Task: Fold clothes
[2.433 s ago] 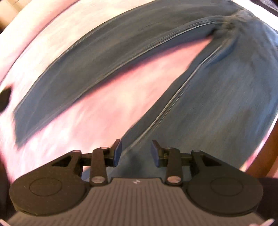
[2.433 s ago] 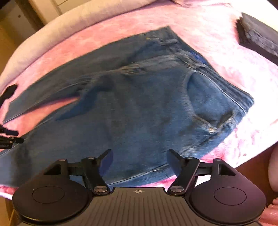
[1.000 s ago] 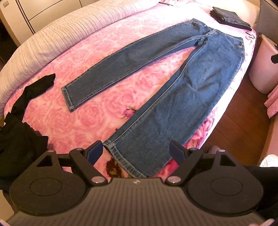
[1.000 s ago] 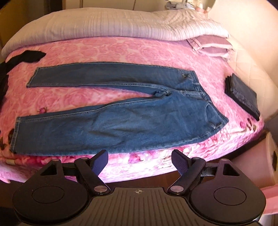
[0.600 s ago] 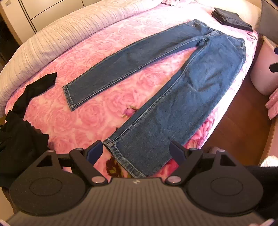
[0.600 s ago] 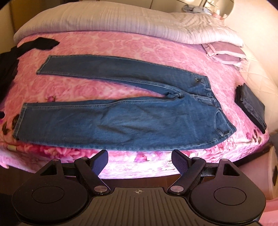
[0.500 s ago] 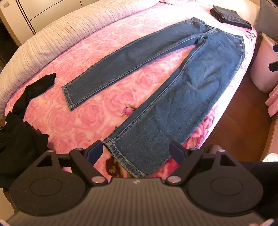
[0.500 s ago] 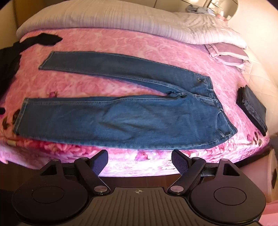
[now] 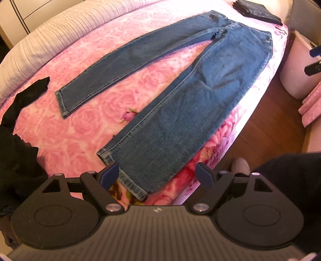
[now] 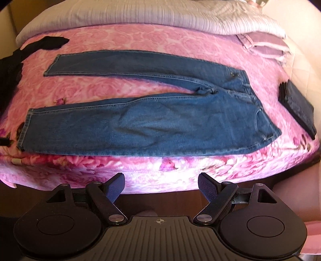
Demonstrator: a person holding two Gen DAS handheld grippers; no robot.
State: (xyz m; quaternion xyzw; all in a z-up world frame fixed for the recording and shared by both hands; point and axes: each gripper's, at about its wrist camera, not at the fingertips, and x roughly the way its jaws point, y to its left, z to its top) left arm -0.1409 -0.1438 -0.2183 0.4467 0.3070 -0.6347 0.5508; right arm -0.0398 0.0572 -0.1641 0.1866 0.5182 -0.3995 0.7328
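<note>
Along the bed's [image 10: 140,168] near edge the jeans [image 10: 160,124] lie flat and unfolded, legs splayed, a folded dark garment [image 10: 299,106] at the right corner, while left gripper [image 9: 156,176] and right gripper [image 10: 161,188] hover spread, empty.

The jeans [image 10: 160,124] lie flat across the pink bedspread [image 10: 140,38], legs splayed, with a bare wedge of cover [image 9: 140,88] open between them down to the hems. The near leg runs along the bed's edge, so it can be reached straight from the wooden floor [image 9: 266,128], where nothing blocks the way. Beyond the hems a heap of black clothes [image 9: 18,152] crowds that end of the bed. Near the waistband, a little apart from it, sits a dark folded stack [image 10: 299,106]. Behind the far leg a strip of cover stays free up to the ribbed quilt [image 10: 140,16].
</note>
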